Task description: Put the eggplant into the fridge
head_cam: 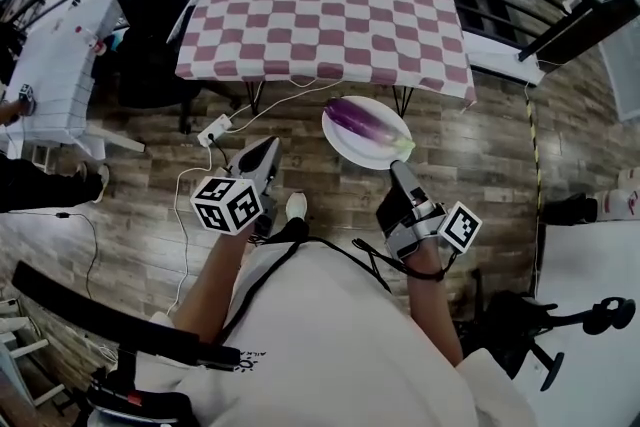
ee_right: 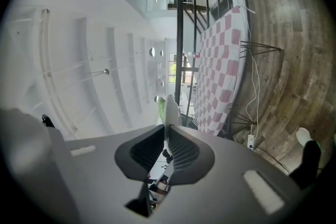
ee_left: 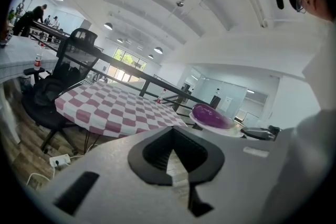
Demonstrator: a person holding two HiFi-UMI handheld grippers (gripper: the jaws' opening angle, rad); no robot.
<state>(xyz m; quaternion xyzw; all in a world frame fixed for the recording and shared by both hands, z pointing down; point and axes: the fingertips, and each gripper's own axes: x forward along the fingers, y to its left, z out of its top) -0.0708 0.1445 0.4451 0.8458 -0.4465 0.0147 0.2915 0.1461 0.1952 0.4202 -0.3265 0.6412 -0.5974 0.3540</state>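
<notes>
Head view: eggplant (head_cam: 362, 120) on plate (head_cam: 345, 148), R claw (head_cam: 398, 166) gripping rim; L claw (head_cam: 270, 147) closed, empty.

- Bright, even daylight all over; only soft, faint shadows under the table (head_cam: 325, 15).
- Glare from windows (ee_left: 125, 59) and lamps (ee_left: 108, 25) beyond the table.
- Heavy fisheye bending toward the edges, with black corners in both gripper views.
- Mostly sharp, no motion blur.
</notes>
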